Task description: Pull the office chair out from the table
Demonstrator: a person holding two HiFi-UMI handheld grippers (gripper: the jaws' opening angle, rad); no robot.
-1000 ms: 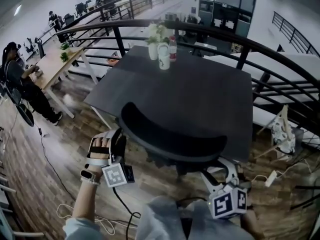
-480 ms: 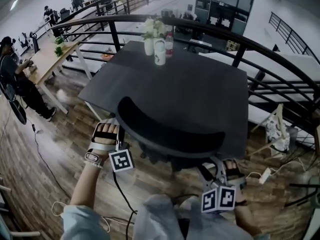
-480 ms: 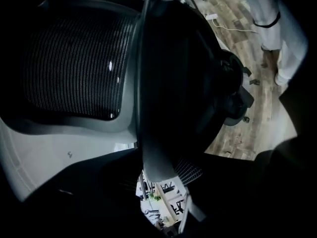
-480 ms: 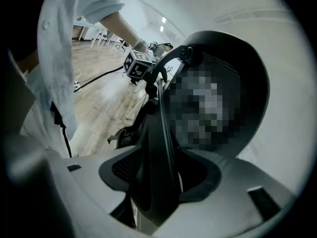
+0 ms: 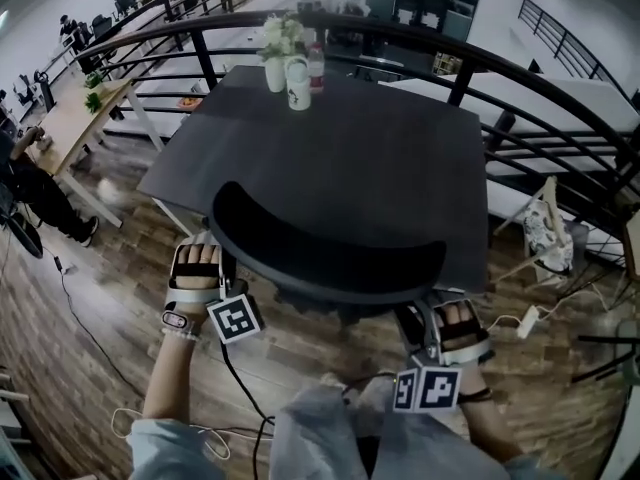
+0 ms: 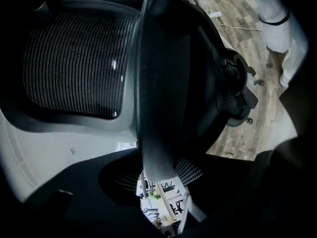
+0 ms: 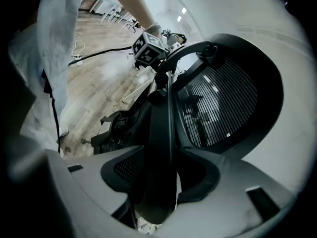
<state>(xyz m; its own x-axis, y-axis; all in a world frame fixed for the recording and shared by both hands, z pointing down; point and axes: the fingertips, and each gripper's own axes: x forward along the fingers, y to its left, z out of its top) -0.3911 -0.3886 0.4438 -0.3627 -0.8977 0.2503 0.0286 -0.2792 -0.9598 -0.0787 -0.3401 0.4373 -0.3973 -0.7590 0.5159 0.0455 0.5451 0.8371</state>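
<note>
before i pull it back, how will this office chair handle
The office chair should probably move easily over the smooth wood floor. Its mesh back in a solid frame suggests it is light for its size yet stiff.

The right gripper [image 7: 166,170] has just been closing its jaws on the dark rim of the chair [image 7: 223,108], whose mesh back fills the right. The left gripper [image 7: 157,58] sits at the rim's far end, with the wooden floor [image 7: 94,88] beyond it.
</note>
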